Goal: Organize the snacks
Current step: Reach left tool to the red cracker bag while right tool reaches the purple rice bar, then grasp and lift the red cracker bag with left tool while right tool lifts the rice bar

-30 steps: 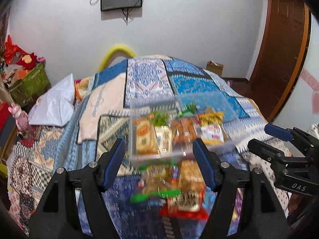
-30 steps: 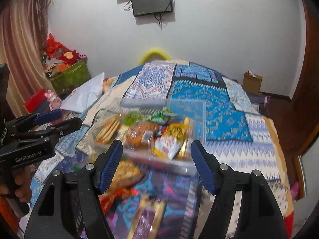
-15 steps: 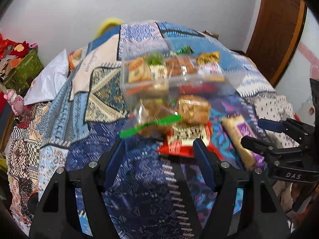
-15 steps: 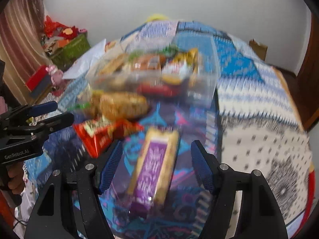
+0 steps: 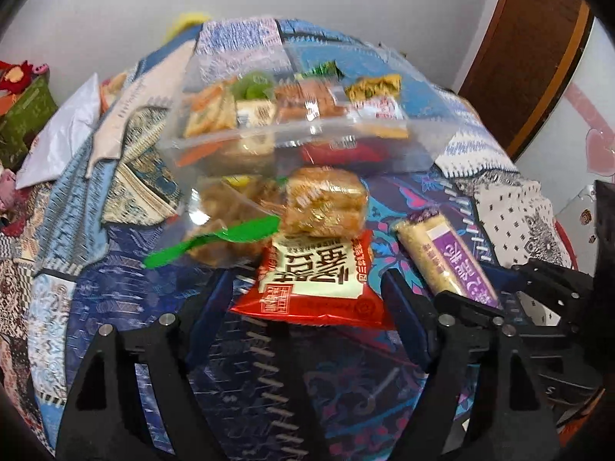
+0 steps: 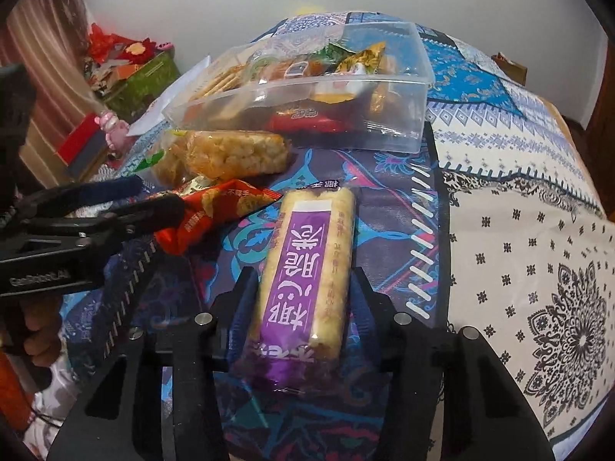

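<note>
A clear plastic box (image 5: 292,142) (image 6: 307,88) holding several snacks sits on the patterned bedspread. In front of it lie a clear bag of golden puffs with a green strip (image 5: 230,215), a pack of rice cakes (image 5: 324,201) (image 6: 234,153), a red packet (image 5: 319,280) (image 6: 207,215) and a long purple-labelled packet (image 5: 446,259) (image 6: 303,280). My left gripper (image 5: 309,307) is open with its fingers on either side of the red packet's near end. My right gripper (image 6: 303,296) is open and straddles the purple packet, its fingers close beside it.
The bedspread (image 6: 519,230) falls away at the right edge. A green crate of toys (image 6: 146,73) and a red box (image 6: 80,142) stand at the left. A white bag (image 5: 65,134) lies on the bed's left side. A brown door (image 5: 530,38) is at the right.
Both grippers have dropped low and forward toward the loose snacks. The left now frames the red packet; the right now frames the purple packet. The snacks have not moved.
</note>
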A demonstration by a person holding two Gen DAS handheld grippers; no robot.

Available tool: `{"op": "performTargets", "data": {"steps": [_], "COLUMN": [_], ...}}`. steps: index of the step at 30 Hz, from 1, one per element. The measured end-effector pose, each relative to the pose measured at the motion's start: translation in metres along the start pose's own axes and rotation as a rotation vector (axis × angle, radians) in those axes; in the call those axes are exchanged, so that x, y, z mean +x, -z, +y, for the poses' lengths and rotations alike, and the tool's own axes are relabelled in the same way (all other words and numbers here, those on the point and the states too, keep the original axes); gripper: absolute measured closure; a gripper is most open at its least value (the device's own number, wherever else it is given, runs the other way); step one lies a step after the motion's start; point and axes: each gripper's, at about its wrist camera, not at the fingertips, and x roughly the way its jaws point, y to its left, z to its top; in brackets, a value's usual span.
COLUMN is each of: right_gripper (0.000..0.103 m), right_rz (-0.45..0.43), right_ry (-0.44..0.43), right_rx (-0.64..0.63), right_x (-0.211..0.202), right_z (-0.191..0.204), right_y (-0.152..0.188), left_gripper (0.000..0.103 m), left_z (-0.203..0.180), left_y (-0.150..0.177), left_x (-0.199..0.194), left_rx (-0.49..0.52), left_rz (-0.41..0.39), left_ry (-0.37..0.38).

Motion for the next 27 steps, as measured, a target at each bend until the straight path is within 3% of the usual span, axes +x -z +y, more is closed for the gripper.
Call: {"op": "performTargets", "data": {"steps": [11,27], "right_gripper": [0.06,0.063], "right_rz": [0.006,-0.079], "right_ry": [0.009,0.011], "right_rx": [-0.014,0.028], "right_x": [0.003,-0.022], "right_z": [-0.002,-0.008], "right_y": [-0.007,-0.007], "left_gripper": [0.023,0.028], "left_z": [0.001,-0.003], "left_y": [-0.005,0.023], "left_x": [0.032,-0.012], "left_rx": [-0.065,-0.044], "left_rz": [0.037,-0.037], "left_ry": [-0.008,0.027]}}
